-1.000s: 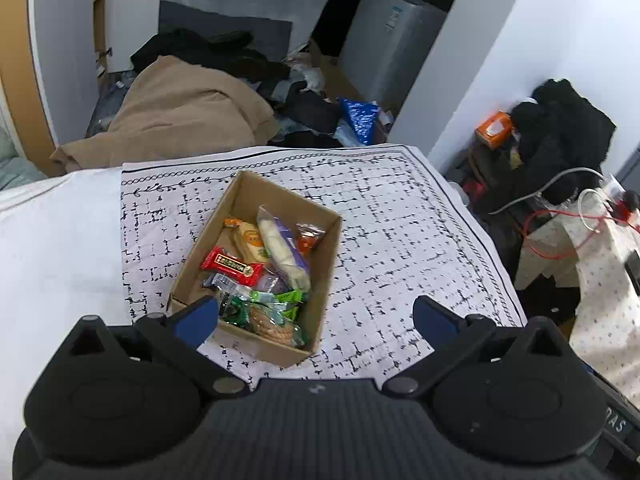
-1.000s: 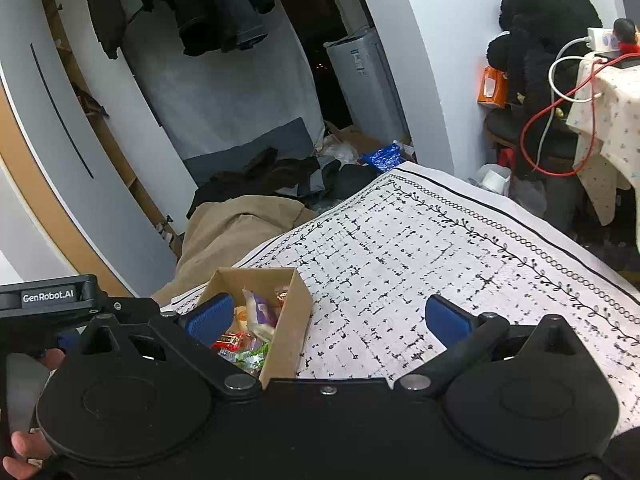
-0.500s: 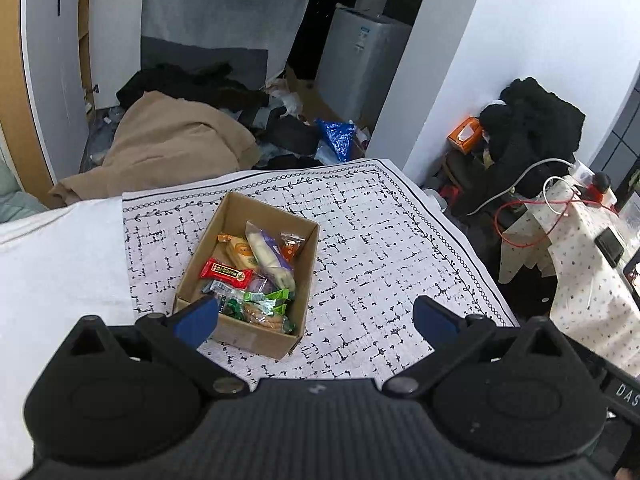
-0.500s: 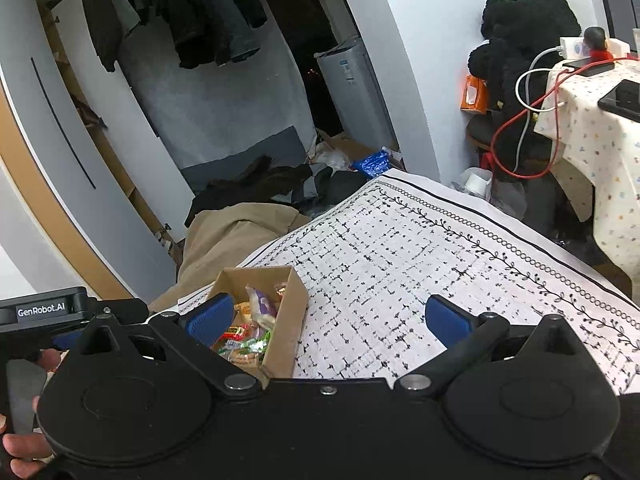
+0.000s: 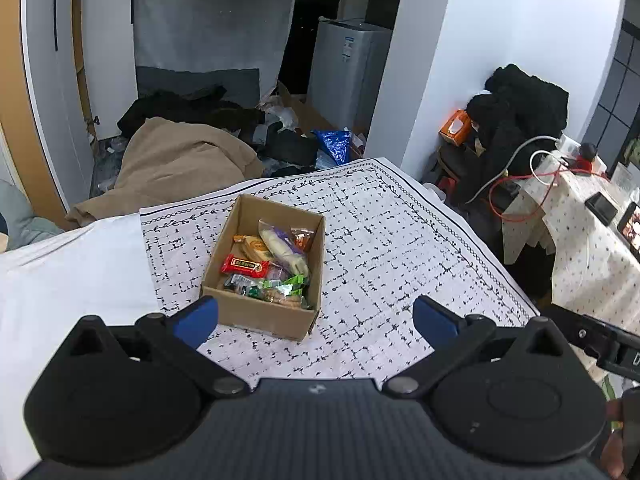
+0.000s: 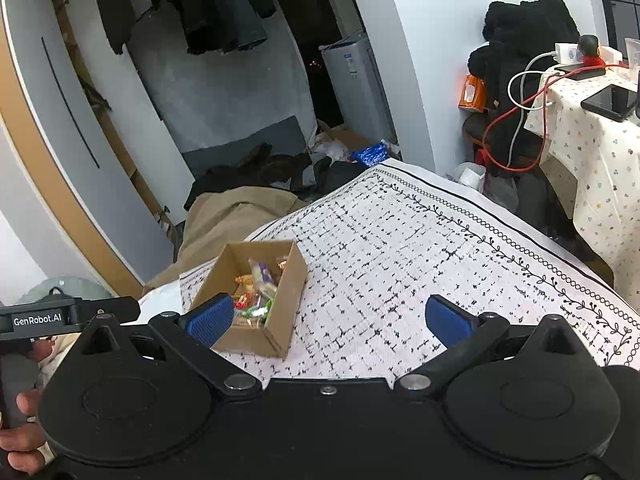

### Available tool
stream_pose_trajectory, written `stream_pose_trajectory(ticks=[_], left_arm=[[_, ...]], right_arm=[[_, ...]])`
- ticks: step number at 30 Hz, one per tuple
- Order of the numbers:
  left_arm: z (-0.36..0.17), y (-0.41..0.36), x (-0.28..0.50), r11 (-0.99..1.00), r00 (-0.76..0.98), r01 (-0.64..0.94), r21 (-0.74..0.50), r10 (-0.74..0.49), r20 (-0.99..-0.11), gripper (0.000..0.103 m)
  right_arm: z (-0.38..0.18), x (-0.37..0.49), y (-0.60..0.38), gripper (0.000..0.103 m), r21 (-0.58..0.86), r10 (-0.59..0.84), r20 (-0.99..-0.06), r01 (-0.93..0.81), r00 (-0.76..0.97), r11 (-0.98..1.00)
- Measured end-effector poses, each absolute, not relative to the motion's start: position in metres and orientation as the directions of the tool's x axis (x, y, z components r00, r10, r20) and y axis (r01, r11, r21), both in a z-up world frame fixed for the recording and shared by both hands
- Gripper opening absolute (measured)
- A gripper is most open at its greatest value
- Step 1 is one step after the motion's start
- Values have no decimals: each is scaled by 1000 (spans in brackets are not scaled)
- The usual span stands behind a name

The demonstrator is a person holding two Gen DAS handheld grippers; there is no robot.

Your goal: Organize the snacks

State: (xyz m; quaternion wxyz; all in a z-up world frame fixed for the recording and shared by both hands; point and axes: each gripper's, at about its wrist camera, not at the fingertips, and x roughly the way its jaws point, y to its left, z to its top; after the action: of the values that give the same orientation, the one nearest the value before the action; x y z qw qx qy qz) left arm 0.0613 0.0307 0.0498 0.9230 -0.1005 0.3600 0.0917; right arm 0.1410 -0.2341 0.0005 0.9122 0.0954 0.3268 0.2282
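An open cardboard box (image 5: 308, 308) sits on the black-and-white patterned cloth (image 5: 400, 248). Inside lie several wrapped snacks: a red bar (image 5: 244, 266), a long white-and-purple pack (image 5: 282, 246), an orange packet (image 5: 302, 238) and green wrappers (image 5: 292, 282). My left gripper (image 5: 314, 322) is open and empty, raised above and in front of the box. The right wrist view shows the same box (image 6: 292, 280) at lower left. My right gripper (image 6: 326, 320) is open and empty, held high to the box's right.
A plain white sheet (image 5: 72, 272) lies left of the cloth. A tan blanket (image 5: 180, 164) and dark clothes cover the floor beyond. A side table (image 6: 592, 152) with a phone and red and white cables stands at right. A hand (image 6: 20, 432) holds the other gripper's handle.
Both grippers have pulled back and risen, so the box looks smaller and farther away. Their jaws have stayed open. The snacks in the box have not moved.
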Motion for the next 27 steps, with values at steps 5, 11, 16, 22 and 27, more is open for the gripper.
stream_pose_trajectory(ticks=[5, 11, 16, 22, 27], left_arm=[[47, 32, 47, 970, 728, -225, -96, 102, -678, 103], [44, 34, 35, 975, 732, -206, -77, 101, -673, 103], [41, 36, 30, 979, 732, -189, -77, 89, -676, 103], [38, 38, 24, 980, 730, -178, -84, 75, -679, 103], [37, 39, 21, 981, 734, -176, -78, 78, -675, 103]], right_arm=[[0, 127, -230, 103, 305, 478, -563, -368, 674, 879], [-2, 115, -225, 103, 284, 473, -578, -379, 665, 881], [-3, 111, -223, 103, 277, 468, -584, -378, 664, 883], [-3, 106, -221, 103, 265, 459, -591, -379, 663, 887], [-2, 102, -219, 103, 260, 461, -594, -384, 660, 886]])
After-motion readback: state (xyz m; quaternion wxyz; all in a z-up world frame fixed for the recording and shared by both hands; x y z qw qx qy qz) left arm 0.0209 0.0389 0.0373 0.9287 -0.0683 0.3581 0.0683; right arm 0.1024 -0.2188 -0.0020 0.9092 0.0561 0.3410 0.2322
